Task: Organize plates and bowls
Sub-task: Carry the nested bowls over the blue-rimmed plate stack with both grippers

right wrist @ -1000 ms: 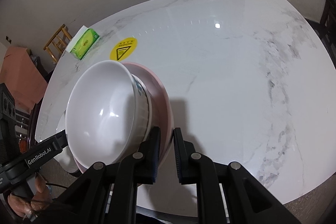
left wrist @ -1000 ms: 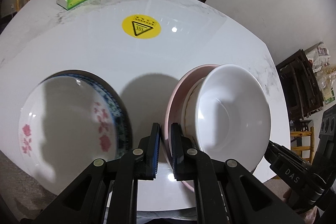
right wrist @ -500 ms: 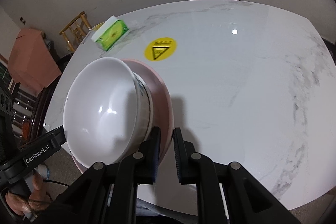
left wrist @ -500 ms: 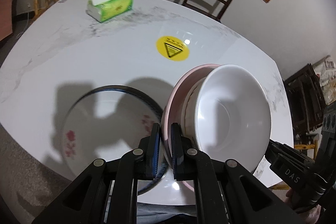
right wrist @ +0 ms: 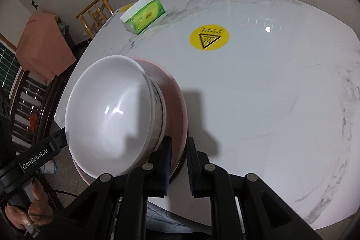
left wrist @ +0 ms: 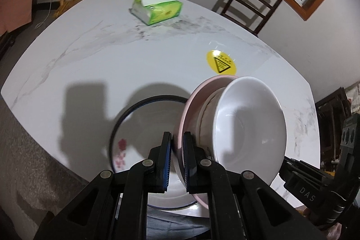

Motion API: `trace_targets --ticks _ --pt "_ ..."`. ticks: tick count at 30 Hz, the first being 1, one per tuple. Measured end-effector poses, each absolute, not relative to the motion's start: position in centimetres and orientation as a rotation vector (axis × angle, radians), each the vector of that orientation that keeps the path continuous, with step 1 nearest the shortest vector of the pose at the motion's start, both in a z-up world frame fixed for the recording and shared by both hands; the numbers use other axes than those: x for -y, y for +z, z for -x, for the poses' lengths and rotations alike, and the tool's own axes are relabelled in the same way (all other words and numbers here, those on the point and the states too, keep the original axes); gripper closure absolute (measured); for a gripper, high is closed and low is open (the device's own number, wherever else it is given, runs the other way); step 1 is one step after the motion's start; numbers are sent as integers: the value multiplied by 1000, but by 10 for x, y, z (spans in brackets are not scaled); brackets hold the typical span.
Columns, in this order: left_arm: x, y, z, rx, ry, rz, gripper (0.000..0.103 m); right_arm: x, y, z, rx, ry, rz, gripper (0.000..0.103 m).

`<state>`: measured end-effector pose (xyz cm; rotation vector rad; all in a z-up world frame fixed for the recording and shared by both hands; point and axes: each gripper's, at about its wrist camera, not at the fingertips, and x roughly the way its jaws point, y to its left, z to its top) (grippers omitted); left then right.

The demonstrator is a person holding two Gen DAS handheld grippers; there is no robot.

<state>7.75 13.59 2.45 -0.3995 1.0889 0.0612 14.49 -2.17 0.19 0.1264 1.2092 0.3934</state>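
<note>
A pink plate [left wrist: 191,111] [right wrist: 175,100] carries a stack of bowls, a plain white bowl [left wrist: 249,123] [right wrist: 110,114] on top and a patterned one under it. Both grippers hold the plate off the table by opposite rims. My left gripper [left wrist: 177,143] is shut on one rim, my right gripper [right wrist: 178,147] on the other. Below the stack, on the table, lies a white plate with a dark blue rim and red flowers [left wrist: 135,138]. In the right wrist view only a dark sliver of that plate shows under the pink one.
The white marble table [left wrist: 90,55] [right wrist: 270,93] bears a green tissue box [left wrist: 157,9] [right wrist: 144,15] at the back and a yellow warning sticker [left wrist: 221,64] [right wrist: 209,37]. Chairs stand beyond the far edge. A hand [right wrist: 29,206] grips the left gripper's handle.
Both grippers carried the pink plate with its bowls sideways, so it now hangs over the flowered plate instead of beside it. The tissue box and sticker shifted in both views.
</note>
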Motion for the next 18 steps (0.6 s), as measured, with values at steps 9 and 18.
trace_targets --ticks 9,18 --pt "-162 4 -72 -1119 89 439 97 -4 -14 -147 -1246 408 -98 90" --pt "-174 -8 -69 -1136 96 462 97 -15 -22 -148 -1270 407 -76 90"
